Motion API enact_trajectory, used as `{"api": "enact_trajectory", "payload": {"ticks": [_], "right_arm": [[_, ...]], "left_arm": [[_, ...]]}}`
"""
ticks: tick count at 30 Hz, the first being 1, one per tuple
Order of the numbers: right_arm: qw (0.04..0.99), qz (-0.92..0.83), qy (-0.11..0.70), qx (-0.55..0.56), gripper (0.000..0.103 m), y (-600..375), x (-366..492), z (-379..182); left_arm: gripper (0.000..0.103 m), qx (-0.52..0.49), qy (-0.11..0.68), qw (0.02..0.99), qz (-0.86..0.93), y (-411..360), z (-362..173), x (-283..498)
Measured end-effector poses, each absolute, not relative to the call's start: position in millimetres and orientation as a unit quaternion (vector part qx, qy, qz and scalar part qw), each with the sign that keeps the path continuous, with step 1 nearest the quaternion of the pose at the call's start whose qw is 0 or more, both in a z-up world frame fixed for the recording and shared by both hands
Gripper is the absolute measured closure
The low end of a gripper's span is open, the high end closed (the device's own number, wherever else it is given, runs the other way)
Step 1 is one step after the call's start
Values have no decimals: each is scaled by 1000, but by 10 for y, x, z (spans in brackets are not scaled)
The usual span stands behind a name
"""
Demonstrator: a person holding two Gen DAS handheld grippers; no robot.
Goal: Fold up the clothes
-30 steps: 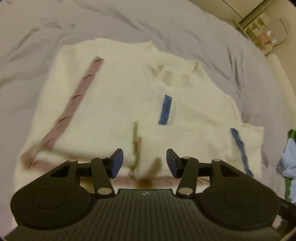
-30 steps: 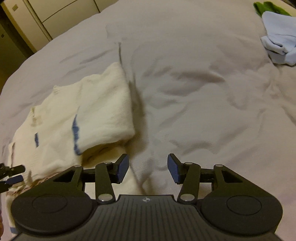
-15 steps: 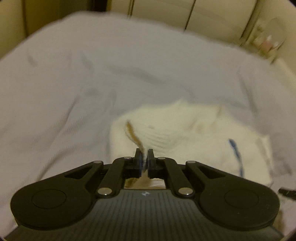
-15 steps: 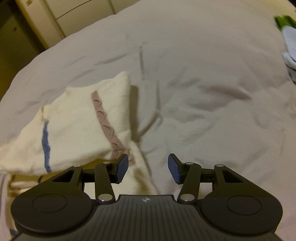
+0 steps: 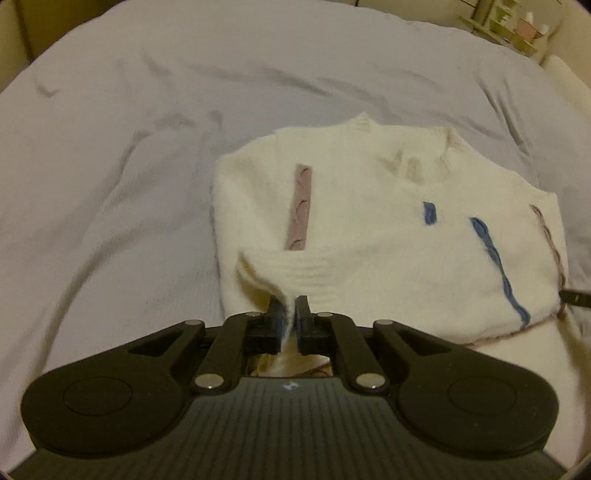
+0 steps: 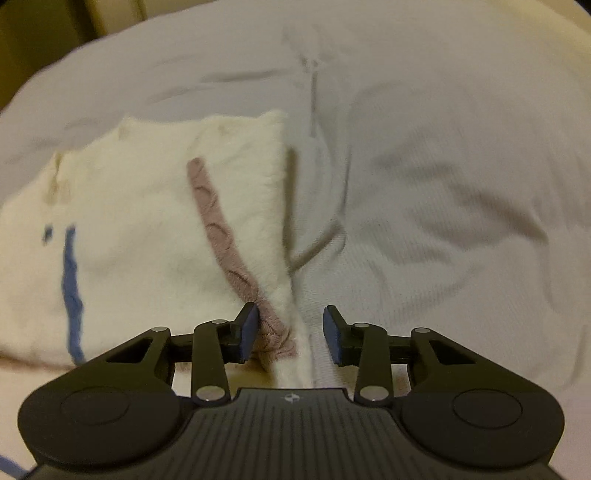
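A cream knit sweater (image 5: 388, 236) with a mauve stripe (image 5: 301, 208) and blue stripes (image 5: 495, 258) lies partly folded on the bed. My left gripper (image 5: 291, 317) is shut on its ribbed hem (image 5: 303, 271), which is lifted over the near part of the body. In the right wrist view the same sweater (image 6: 140, 229) fills the left half. My right gripper (image 6: 290, 334) is open, with the sweater's right edge and a mauve stripe (image 6: 225, 240) lying between its fingers. A dark tip of the right gripper (image 5: 576, 297) shows at the sweater's right edge.
A wrinkled grey bed sheet (image 5: 129, 166) spreads all around the sweater; more sheet (image 6: 443, 184) lies to the right of it. Shelves with small items (image 5: 509, 26) stand in the far right corner, and dark furniture (image 6: 44, 40) past the bed's far left.
My left gripper shut on the sweater's hem and carried it up over the body. The right gripper moved left to the sweater's right edge, staying open.
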State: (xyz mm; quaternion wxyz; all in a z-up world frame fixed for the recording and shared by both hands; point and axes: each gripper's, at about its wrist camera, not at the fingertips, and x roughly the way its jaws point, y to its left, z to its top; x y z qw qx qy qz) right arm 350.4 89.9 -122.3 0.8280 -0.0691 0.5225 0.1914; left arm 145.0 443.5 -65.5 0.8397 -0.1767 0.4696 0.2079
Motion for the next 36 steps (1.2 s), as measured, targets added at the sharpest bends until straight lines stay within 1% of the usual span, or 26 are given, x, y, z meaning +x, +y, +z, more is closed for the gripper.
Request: {"api": "enact_trajectory", "payload": {"ticks": [3,4,5,8,10,14,18,20,24,27,31,33,34,35,36], "right_arm": [[839,202,501,-69,67,920,3434,-1085],[840,210,495,-66,66,930,3407,-1063],[840,214,493,-68,62,945,3385,-1058],[833,190,510,-100,62,1004,3367,-1142],[840,178,505,-88,62,987,3336,-1106],[845,213,487,-59,61,1011,3233,-998],[816,171,539,-120,63,1020,3197,-1244],[825,160,534,-91,63,829,3093,-1151],[824,150,545,-39,62,399,2720,-947],[808,165,565,-18,58,169,2395,-894],[785,189,590,-3,53,-126,1980,-913],[780,207,590,10,47,-292,1847,-951],[778,217,589,17,42,-376,1781,-970],[777,229,586,26,39,-464,1704,-985],[775,240,583,34,38,-549,1641,-1011]], "left_arm": [[92,-184,457,843,217,4511,-576,1368],[92,-180,452,845,223,4527,-540,1347],[93,-178,444,848,231,4536,-493,1326],[93,-158,418,865,227,4466,-318,1310],[93,-139,412,876,207,4378,-284,1353],[89,-104,448,872,168,4255,-517,1445],[89,-106,457,866,172,4294,-517,1340],[89,-106,462,863,174,4313,-516,1288],[88,-117,475,854,178,4336,-323,859],[86,-168,502,829,177,4249,-299,461],[76,-240,528,795,177,3966,-374,-155],[74,-266,534,784,171,3795,-454,-418],[70,-269,535,783,168,3704,-507,-515],[68,-268,535,784,167,3619,-558,-599],[64,-267,535,784,167,3534,-609,-683]]}}
